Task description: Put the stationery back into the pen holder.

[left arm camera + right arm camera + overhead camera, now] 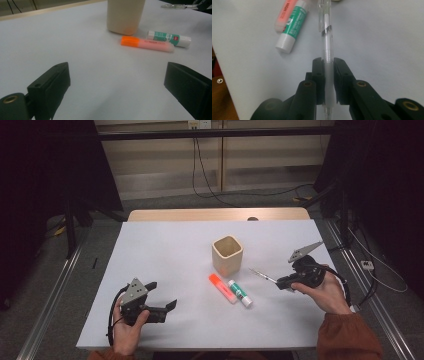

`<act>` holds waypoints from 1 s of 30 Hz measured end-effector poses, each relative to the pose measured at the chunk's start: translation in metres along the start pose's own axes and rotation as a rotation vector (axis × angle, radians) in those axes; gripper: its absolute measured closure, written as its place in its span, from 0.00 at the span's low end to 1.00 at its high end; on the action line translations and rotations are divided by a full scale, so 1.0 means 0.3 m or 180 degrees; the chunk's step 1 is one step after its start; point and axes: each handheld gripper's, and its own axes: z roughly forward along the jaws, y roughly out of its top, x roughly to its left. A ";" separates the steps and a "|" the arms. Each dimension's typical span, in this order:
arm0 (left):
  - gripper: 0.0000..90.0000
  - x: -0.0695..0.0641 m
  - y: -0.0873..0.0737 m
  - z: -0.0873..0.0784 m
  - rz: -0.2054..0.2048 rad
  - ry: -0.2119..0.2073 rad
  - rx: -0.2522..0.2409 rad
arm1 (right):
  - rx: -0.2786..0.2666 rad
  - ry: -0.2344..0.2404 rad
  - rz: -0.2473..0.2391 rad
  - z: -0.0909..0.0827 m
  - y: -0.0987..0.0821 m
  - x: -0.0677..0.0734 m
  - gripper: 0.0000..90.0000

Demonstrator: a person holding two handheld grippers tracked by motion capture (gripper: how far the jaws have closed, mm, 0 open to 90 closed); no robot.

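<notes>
Right fingers (329, 72) clamped nearly shut on a clear pen (325, 37), gripped near its back end, with most of the barrel jutting out ahead of the fingertips toward the cup (227, 255). In the high view, same pen (262, 275) lifted off the counter (165, 250), tip aimed at the cup, well short of its rim. Left fingers (117, 82) spread wide and holding nothing, resting low over bare counter, with the highlighter (147, 44) and glue stick (168, 38) lying side by side, touching, ahead of them and the cup just beyond those. Likely aim: dropping the pen upright into the cup. Main risk: slip or pivot in the grip. Smooth round barrel, narrow pads, long overhang ahead of the fingers, so any bump on the tip could swing the pen sideways or push it back through the pads. Second risk: tip catching the near wall of the cup instead of clearing the rim, if brought in too low or too flat; a light cup could tip or slide away from the fingers. Third: letting go while the pen is still tilted, so that it lies across the rim and falls out onto the counter. Also possible: clipping the glue stick, nearest to the pen tip, on a low pass and rolling it off toward the left fingers.
</notes>
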 end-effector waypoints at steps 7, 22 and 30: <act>0.07 -0.028 0.014 0.020 0.0172 -0.0126 0.0074 | -0.0039 0.0140 -0.0098 0.008 0.011 0.037 0.89; 0.08 -0.084 0.040 0.047 0.0453 -0.0295 0.0095 | 0.0030 0.0273 -0.0299 0.066 0.082 0.104 0.89; 0.09 -0.118 0.068 0.078 0.0594 -0.0425 0.0185 | 0.0074 0.0350 -0.0483 0.104 0.123 0.153 0.89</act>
